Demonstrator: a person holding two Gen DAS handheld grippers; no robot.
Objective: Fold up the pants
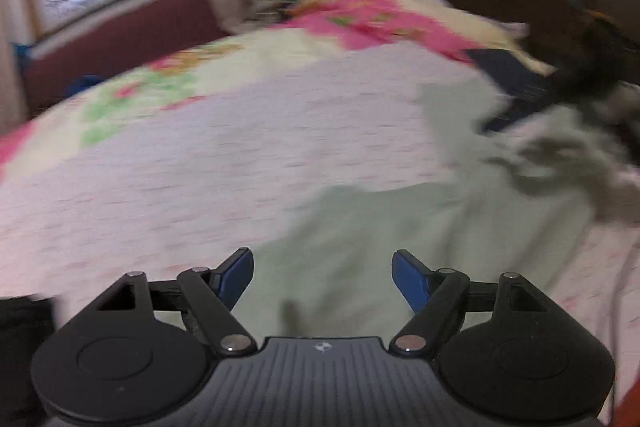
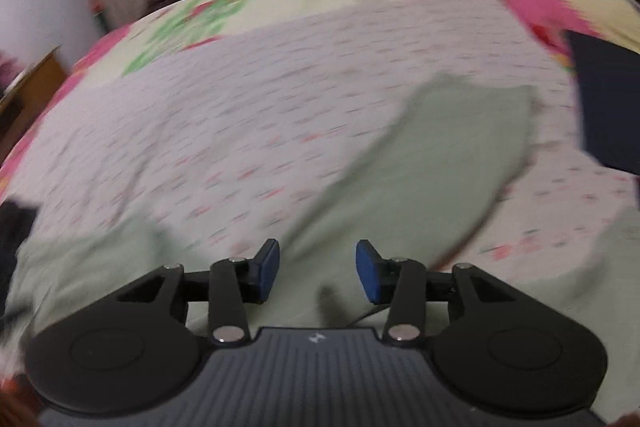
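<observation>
lying flat on the bed point(image 1: 160, 167), the pale green pants point(image 1: 380, 211) spread just ahead of left gripper point(image 1: 322, 277) and right gripper point(image 2: 317, 269), both spread wide, empty.

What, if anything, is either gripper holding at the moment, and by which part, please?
Nothing is held: the left gripper and the right gripper are both open above the pale green pants.

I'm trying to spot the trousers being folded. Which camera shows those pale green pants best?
The right wrist view: the pale green pants stretch across the bed with one whole leg visible. The left wrist view shows only a blurred part of them, near grey clothing.
</observation>
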